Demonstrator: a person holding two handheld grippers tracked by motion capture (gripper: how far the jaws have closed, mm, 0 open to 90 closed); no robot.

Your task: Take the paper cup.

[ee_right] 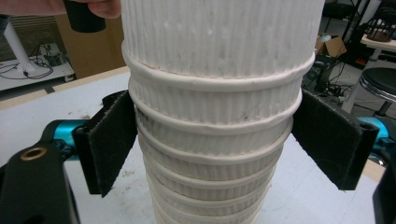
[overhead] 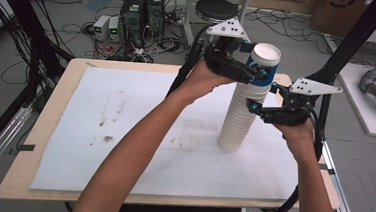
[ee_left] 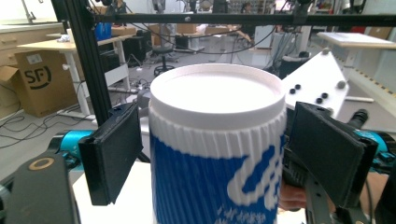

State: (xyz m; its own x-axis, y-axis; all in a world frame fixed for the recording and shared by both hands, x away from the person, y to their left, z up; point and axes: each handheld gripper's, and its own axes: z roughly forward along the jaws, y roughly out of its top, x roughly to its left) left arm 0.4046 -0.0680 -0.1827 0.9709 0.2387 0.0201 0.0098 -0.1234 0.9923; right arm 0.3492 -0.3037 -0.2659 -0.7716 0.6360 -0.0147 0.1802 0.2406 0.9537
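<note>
White ribbed paper cups, nested upside down, form a tall stack (overhead: 243, 110) standing on a white mat (overhead: 124, 131) that covers the pale wooden counter (overhead: 50, 106). Stack leans slightly; it sits right of the mat's centre. Each cup wall is finely corrugated, with a rolled rim showing as a smooth ring at every layer. The mat carries brown smudges and specks left of the stack.

Top cup (ee_left: 217, 149) differs: blue print over the white ribbing, its flat recessed base facing up, circular and smooth.

Left gripper (overhead: 258, 73) reaches in at the top of the stack. Its black fingers (ee_left: 114, 151), flat rectangular pads with a felt-like face, sit on either side of the top cup just below its upper edge. Right pad looks pressed to the cup wall; left pad is touching or a hair off, so a firm hold cannot be confirmed.

Right gripper (overhead: 256, 107) is lower, about mid-stack, coming from the right. Its fingers (ee_right: 109, 142) straddle the stack of plain white cups, splayed outward, inner edges at or just beside the rims; contact unclear.

Grey three-cornered plates top both grippers.
</note>
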